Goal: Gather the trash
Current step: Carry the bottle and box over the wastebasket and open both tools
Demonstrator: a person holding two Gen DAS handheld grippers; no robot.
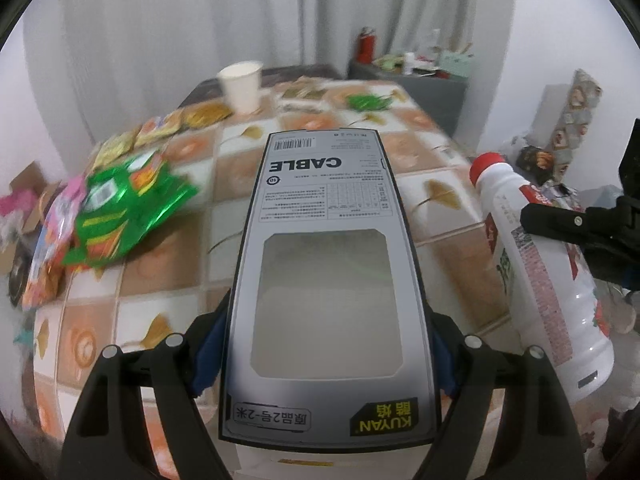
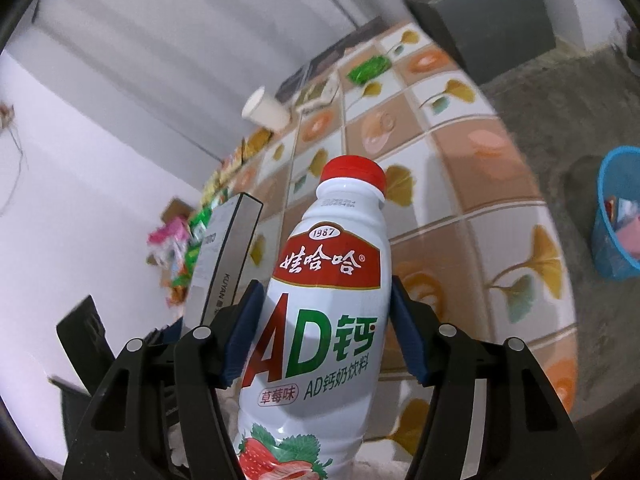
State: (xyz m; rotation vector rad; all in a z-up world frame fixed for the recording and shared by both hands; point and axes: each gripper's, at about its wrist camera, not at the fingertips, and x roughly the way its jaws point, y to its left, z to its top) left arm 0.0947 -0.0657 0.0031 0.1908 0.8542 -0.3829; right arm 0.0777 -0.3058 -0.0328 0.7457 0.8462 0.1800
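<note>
Left gripper (image 1: 320, 356) clamps a light, crushable box (image 1: 324, 280); right gripper (image 2: 320, 340) squeezes a smooth, probably slippery bottle (image 2: 320, 320) mid-body.

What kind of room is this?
Probably a room in someone's home: a table under a tiled leaf-pattern cloth littered with shiny green snack wrappers, pale curtains behind, and a blue mesh wastebasket on the floor.

Pale curtains (image 1: 168, 28) behind a tile-patterned table (image 2: 460, 184), grey cabinet (image 2: 484, 20) beside it, grey floor (image 2: 568, 120).
</note>
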